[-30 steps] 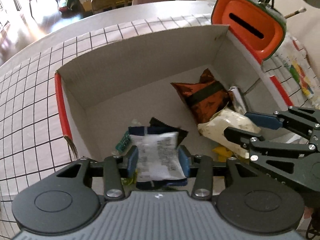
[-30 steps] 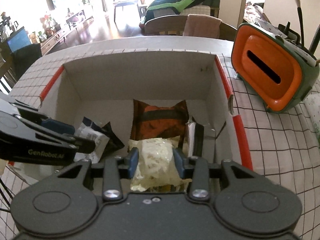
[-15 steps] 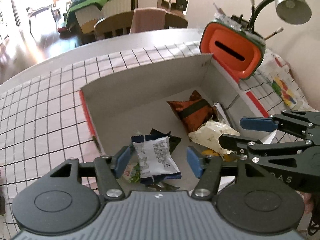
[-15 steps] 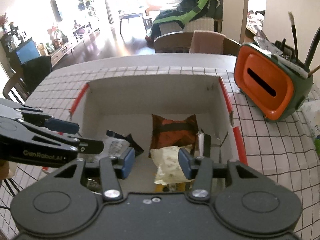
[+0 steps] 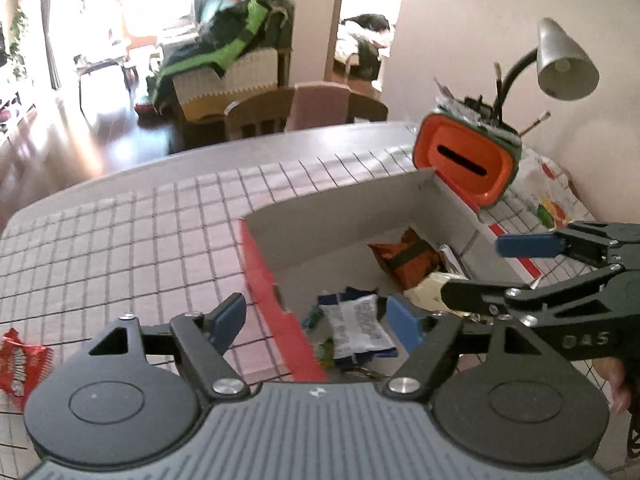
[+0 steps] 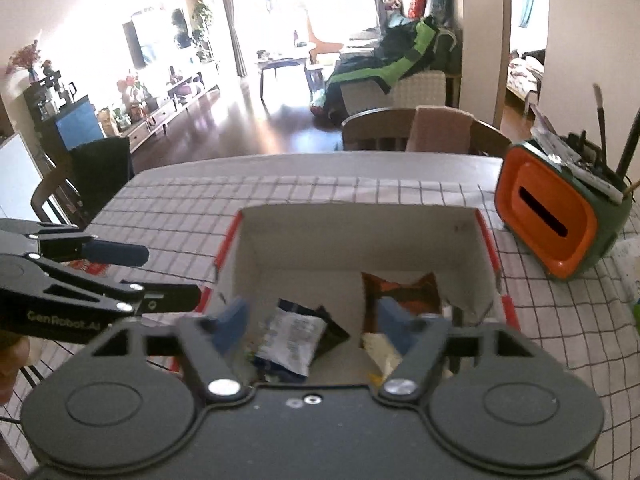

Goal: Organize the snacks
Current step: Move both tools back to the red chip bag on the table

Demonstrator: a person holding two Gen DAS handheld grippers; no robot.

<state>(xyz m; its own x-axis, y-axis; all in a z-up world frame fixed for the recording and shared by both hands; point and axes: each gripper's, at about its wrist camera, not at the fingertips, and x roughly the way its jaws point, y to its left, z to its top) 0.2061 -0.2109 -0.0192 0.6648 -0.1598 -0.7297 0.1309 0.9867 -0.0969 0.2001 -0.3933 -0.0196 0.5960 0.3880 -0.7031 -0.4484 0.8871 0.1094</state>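
A cardboard box (image 5: 336, 220) (image 6: 360, 240) with red edges stands on the checked cloth. In it lie a white-and-blue packet (image 5: 360, 332) (image 6: 292, 340), an orange packet (image 5: 408, 260) (image 6: 404, 288) and a pale yellow packet (image 5: 428, 288) (image 6: 380, 352). My left gripper (image 5: 316, 316) (image 6: 168, 276) hangs above the box's left rim, its jaws opening with nothing between them. My right gripper (image 6: 312, 320) (image 5: 476, 270) hovers over the box's near side, jaws also opening and empty. A red snack packet (image 5: 20, 364) (image 6: 88, 268) lies on the cloth left of the box.
An orange-and-green holder (image 5: 468, 164) (image 6: 548, 220) with brushes stands right of the box, beside a grey desk lamp (image 5: 564, 64). A chair (image 6: 420, 128) with a pink cloth sits behind the table's far edge. Printed paper (image 5: 552, 208) lies at the far right.
The left gripper let go of the white-and-blue packet and the right let go of the pale yellow one. Both opened wide, rose and drew back; the left swung toward the box's left rim.
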